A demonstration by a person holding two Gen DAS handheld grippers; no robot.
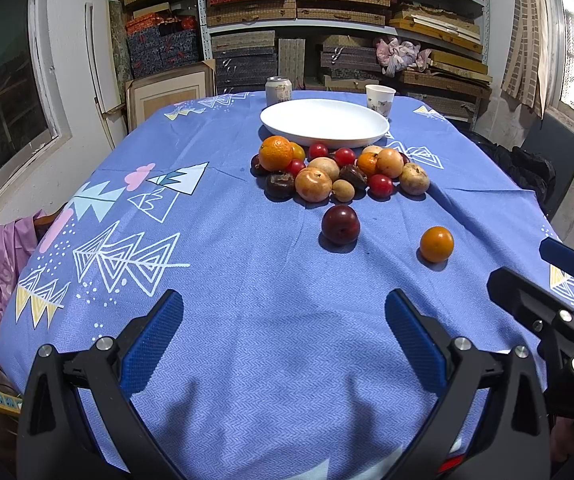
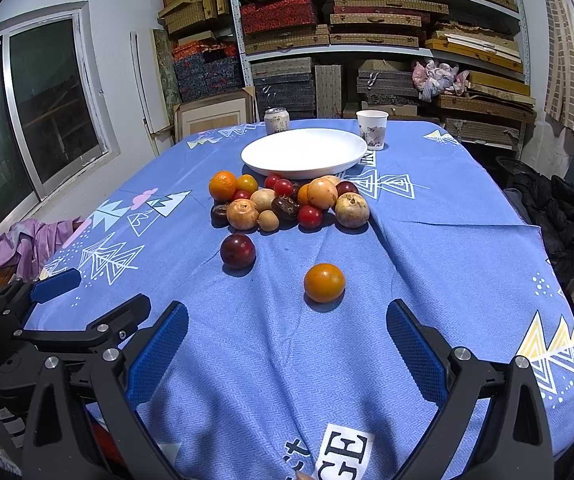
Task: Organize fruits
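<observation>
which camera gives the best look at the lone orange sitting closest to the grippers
The right wrist view: the lone orange sits near centre, large, just ahead of the open right gripper. The left wrist view shows it smaller, off to the right.

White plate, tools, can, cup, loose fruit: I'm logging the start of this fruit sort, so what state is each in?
Round white plate: empty, upright on the blue cloth.
Left tool: open, holding nothing.
Right tool: open, holding nothing.
Silver drink can: upright behind the plate.
White paper cup: upright; contents not visible.
Dark red plum: loose, apart from the pile.
Lone orange: loose, nearest the right tool.
</observation>
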